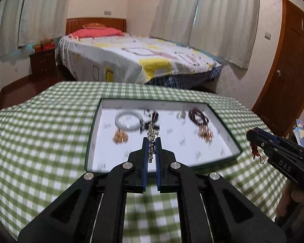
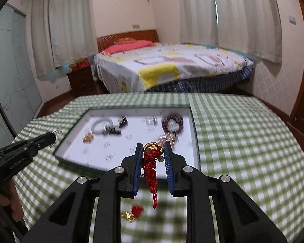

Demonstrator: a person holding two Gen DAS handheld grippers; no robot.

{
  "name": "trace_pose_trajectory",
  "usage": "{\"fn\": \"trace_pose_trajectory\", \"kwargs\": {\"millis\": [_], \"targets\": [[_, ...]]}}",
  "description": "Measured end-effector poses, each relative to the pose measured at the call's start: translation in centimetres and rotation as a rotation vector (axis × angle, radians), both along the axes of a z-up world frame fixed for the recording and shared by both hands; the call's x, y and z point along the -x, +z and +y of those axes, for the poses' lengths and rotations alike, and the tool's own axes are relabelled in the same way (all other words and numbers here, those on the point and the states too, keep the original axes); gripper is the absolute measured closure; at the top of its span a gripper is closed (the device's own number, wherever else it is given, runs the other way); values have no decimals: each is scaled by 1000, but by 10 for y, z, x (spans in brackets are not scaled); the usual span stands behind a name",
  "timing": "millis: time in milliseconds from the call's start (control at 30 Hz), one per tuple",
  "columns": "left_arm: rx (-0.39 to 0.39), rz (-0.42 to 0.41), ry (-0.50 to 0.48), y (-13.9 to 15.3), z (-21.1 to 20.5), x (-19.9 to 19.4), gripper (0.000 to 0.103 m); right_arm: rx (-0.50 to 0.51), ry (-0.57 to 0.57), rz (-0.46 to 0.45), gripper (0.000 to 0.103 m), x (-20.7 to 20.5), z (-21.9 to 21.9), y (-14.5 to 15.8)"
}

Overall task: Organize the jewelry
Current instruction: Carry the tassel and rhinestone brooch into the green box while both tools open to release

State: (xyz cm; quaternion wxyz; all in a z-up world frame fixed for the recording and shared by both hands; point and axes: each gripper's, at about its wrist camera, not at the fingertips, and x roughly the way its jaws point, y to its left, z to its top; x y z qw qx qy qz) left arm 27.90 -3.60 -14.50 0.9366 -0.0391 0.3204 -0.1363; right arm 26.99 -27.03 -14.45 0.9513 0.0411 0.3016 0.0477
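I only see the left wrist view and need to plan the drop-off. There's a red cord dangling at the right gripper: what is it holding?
Observer: The right gripper is shut on a gold charm. Its red knotted cord hangs down between the fingers.
Operator: Is it above the tray?
Observer: In its own view, the tips line up with the near right part of the tray, though I can't judge the height.
Operator: Is any jewelry outside the tray?
Observer: Yes. One blurred red-and-gold piece lies on the checked tablecloth, below that gripper.
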Motion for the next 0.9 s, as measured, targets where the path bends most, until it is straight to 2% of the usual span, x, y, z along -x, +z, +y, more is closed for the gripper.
{"fn": "trace_pose_trajectory", "kwargs": {"millis": [200, 367, 533, 733, 900], "targets": [[23, -34, -5, 5, -6, -34, 96, 12, 39, -83, 81, -38, 16, 19], [26, -49, -14, 0, -18, -62, 96, 7, 66, -106, 81, -66, 26, 17], [15, 9, -17, -27, -28, -88, 96, 21, 87, -38, 81, -94, 36, -12], [-18, 101, -30, -61, -39, -110, 96, 27, 84, 109, 81, -122, 38, -57], [-21, 171, -36, -79, -40, -122, 96, 29, 84, 186, 81, -136, 38, -72]]}}
